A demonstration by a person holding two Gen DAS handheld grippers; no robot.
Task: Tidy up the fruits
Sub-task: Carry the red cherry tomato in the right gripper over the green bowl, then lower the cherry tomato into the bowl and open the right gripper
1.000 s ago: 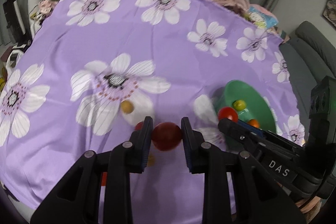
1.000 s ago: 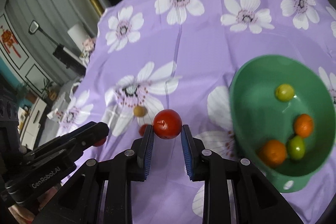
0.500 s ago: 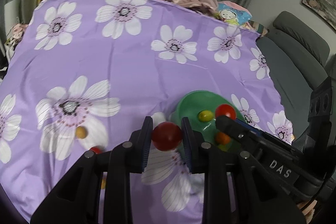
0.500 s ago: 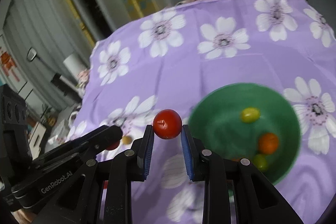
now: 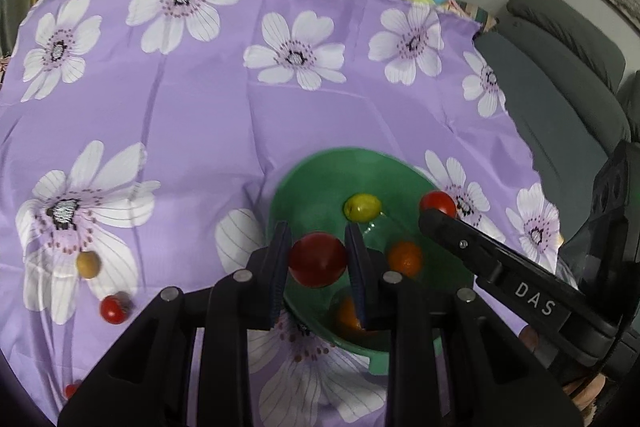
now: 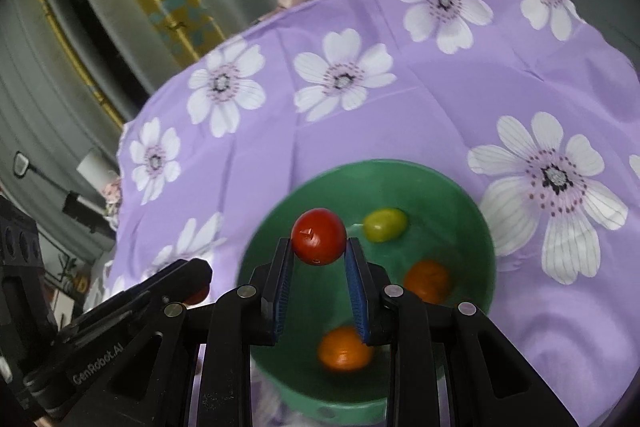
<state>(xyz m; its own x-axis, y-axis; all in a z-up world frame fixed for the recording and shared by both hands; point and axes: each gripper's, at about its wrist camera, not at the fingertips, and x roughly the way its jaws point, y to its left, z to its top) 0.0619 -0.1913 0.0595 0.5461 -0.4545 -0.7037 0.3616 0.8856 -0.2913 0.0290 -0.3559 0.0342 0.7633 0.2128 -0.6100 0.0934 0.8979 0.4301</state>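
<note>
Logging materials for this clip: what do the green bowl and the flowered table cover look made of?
Green bowl: probably plastic, going by its uniform colour, soft sheen, and moulded tab at the rim. Table cover: thin woven or synthetic cloth, printed; it shows fold creases and ripples by the bowl.

Left hand-held gripper [image 5: 318, 259] hides one orange [image 5: 347, 315].

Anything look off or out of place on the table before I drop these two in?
Nothing is spilled or damaged. The green bowl sits upright. Three small fruits lie loose on the purple floral tablecloth, away from the bowl: a tan fruit, a red tomato, and another red fruit partly hidden at the near edge.
</note>
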